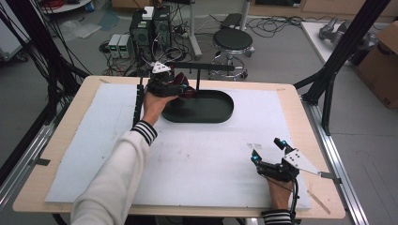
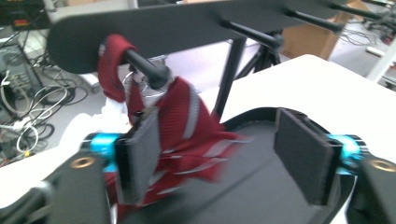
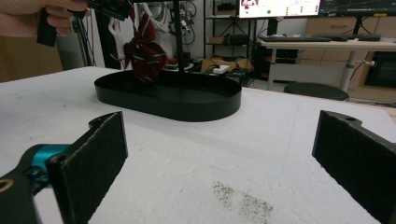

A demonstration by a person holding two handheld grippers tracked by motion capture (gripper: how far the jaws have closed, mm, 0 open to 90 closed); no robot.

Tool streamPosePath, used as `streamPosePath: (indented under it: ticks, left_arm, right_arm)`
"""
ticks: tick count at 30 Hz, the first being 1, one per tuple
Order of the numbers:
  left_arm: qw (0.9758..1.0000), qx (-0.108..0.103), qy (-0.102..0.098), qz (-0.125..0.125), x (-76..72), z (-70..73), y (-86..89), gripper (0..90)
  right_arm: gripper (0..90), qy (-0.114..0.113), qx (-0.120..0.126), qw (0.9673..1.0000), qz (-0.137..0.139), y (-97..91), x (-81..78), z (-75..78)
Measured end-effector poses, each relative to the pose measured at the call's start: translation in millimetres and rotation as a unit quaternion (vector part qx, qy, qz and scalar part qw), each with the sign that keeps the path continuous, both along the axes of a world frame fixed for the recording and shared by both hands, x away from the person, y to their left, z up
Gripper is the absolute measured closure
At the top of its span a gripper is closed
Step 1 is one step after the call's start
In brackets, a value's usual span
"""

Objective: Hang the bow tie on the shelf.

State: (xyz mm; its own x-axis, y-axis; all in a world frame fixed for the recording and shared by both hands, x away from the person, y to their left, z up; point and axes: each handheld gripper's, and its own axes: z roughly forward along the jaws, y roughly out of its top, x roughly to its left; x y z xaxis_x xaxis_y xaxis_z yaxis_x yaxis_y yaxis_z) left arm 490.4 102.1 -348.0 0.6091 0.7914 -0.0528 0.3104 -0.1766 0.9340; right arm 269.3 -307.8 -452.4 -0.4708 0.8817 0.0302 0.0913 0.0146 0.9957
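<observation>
- High view: a person in a white sleeve with striped cuff reaches the left gripper (image 1: 180, 86) to the far side of a white mat (image 1: 211, 154) on a wooden table (image 1: 61, 140), at about 11 o'clock from the table's centre.
- A dark red striped cloth (image 1: 186, 90) hangs just beside that gripper, over the left end of a black oval tray (image 1: 220, 110).
- Left gripper view: the cloth (image 2: 187, 126) is draped over a black peg (image 2: 147, 67) jutting from a rack's horizontal bar (image 2: 187, 23); the bar stands on a thin upright post (image 2: 231, 74) rising from the tray.
- The left gripper's jaws stand wide apart. The cloth lies against the inner face of the jaw at 9 o'clock; the other pad is clear of it, so nothing is pinched.
- Right gripper view: the right gripper (image 3: 219, 161) hovers low over the bare mat (image 3: 196, 158), jaws spread wide and empty, with the tray (image 3: 187, 105) and hanging cloth (image 3: 144, 51) well ahead at 11 o'clock.
- High view: the right gripper (image 1: 268, 151) sits near the table's near right corner, at 4 o'clock, well apart from the tray.
</observation>
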Motion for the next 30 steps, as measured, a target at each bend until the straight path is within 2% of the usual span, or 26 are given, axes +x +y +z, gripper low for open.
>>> streamPosePath:
  ticks: [3,5,8,10,11,16,18,21,22,27,29,30]
  left_arm:
    - [0.9998,-0.003,0.005,-0.021,-3.0,-2.3,2.5,17.9]
    - [0.9994,-0.007,0.003,-0.033,-7.6,-3.6,4.4,17.2]
    - [0.9979,-0.012,-0.005,-0.064,-19.1,-6.2,9.3,14.1]
    - [0.9965,-0.003,-0.012,-0.083,-30.3,-7.9,13.7,13.6]
    - [0.9956,-0.002,-0.022,-0.091,-38.9,-9.3,17.8,13.4]
    - [0.9933,-0.019,-0.064,-0.095,-75.4,-18.1,41.9,12.8]
    - [0.9912,-0.024,-0.09,-0.094,-95.9,-22.5,57.3,12.8]
    - [0.9892,-0.032,-0.111,-0.091,-121.1,-28.3,79.3,12.8]
    - [0.9892,-0.028,-0.113,-0.089,-128.1,-29.8,86.6,12.9]
    - [0.9885,-0.039,-0.125,-0.076,-158.5,-39.0,125.5,12.9]
    - [0.989,-0.036,-0.128,-0.064,-168.7,-44.5,140.1,12.9]
    - [0.99,-0.032,-0.126,-0.054,-173.3,-47.5,146.6,12.9]
  right_arm:
    - [2.2,0.001,0.002,1.0,-0.001,-0.2,0.0,-0.1]
    - [2.3,0.0,0.002,1.0,0.0,-0.6,0.1,-0.1]
    - [2.2,0.001,0.003,1.0,0.0,-0.3,0.0,-0.1]
    - [2.3,0.001,0.002,1.0,-0.001,-0.2,0.0,-0.1]
    - [2.3,0.001,0.003,1.0,0.0,-0.1,-0.2,0.0]
    - [2.3,-0.001,0.0,1.0,-0.001,0.0,-0.5,-0.1]
    - [2.3,-0.003,-0.001,1.0,-0.001,0.0,-0.6,-0.1]
    - [2.2,-0.004,0.0,1.0,-0.005,0.2,-1.2,-0.2]
    - [2.2,-0.006,0.001,1.0,-0.005,-0.1,-1.0,-0.3]
    - [2.2,-0.006,0.0,1.0,-0.006,-0.2,-1.1,-0.3]
    - [2.2,-0.006,0.0,1.0,-0.006,-0.2,-1.2,-0.3]
    - [2.2,-0.006,0.001,1.0,-0.006,-0.1,-1.2,-0.3]
